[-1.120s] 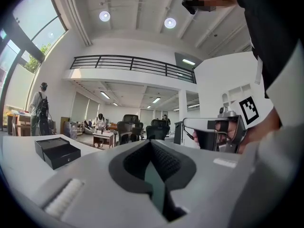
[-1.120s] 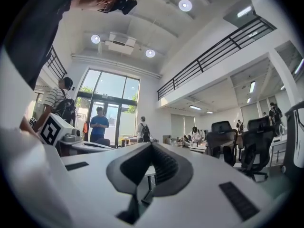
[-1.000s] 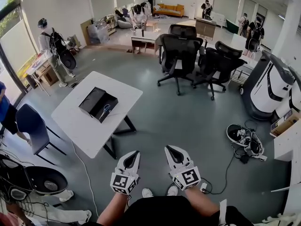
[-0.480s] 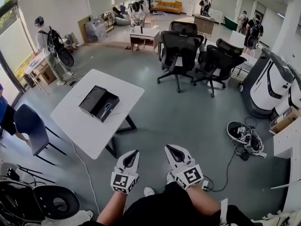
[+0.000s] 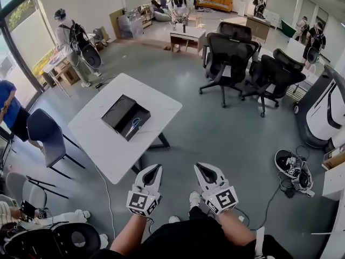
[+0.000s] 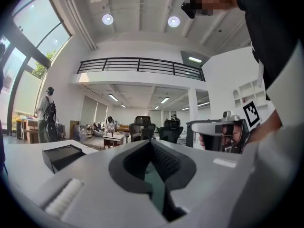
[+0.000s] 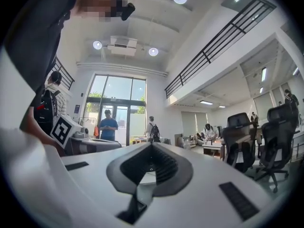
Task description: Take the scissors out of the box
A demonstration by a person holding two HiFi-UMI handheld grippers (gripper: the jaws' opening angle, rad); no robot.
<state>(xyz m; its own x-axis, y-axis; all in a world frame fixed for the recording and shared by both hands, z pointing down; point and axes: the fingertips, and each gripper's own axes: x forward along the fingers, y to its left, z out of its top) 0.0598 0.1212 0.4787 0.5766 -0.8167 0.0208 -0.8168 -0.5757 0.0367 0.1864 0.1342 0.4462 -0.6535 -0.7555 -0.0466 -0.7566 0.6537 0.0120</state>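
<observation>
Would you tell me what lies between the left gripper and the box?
In the head view, only bare table and some grey floor separate the left gripper from the box.

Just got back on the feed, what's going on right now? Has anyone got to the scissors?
Nothing is being handled yet. The person stands on the open floor a little way short of the white table, holding the left gripper and the right gripper low in front of them. Both are shut with nothing between the jaws. The black box sits open on the table, and the scissors lie inside it, untouched.
</observation>
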